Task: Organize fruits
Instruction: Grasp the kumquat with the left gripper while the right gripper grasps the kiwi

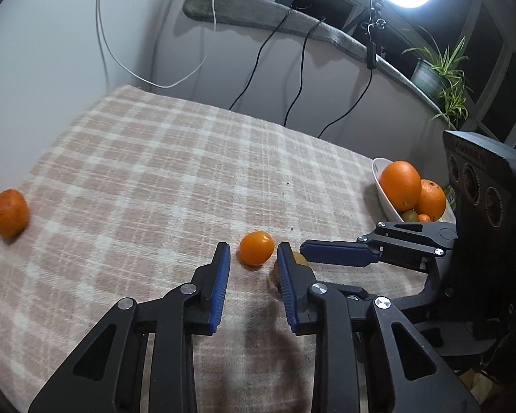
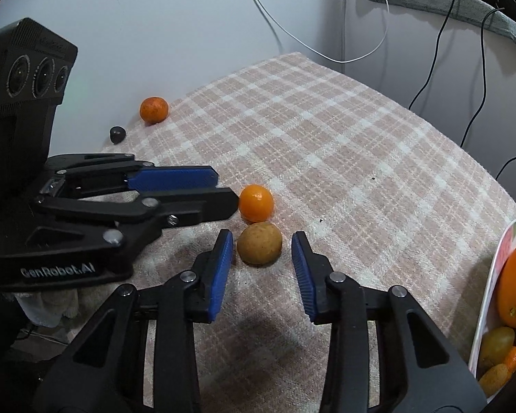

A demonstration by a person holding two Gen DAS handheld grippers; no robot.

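small orange (image 1: pixel 256 248) near-round, no clear axis | left gripper (image 1: pixel 253 258) wide | right gripper (image 2: pixel 262 248) wide around brown fruit (image 2: pixel 259 243)

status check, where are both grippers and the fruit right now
Left hand-held gripper open, small orange fruit ahead of its tips. Right hand-held gripper open, straddling brown fruit. The two fruits sit close together, grippers crowding. Bowl part-filled.

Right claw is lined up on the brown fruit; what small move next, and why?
Probably ease the right claw forward until the brown fruit sits between its pads, then close. The jaws stand open, the fruit lies just ahead of the tips, and the small orange fruit beside it faces the open left claw.
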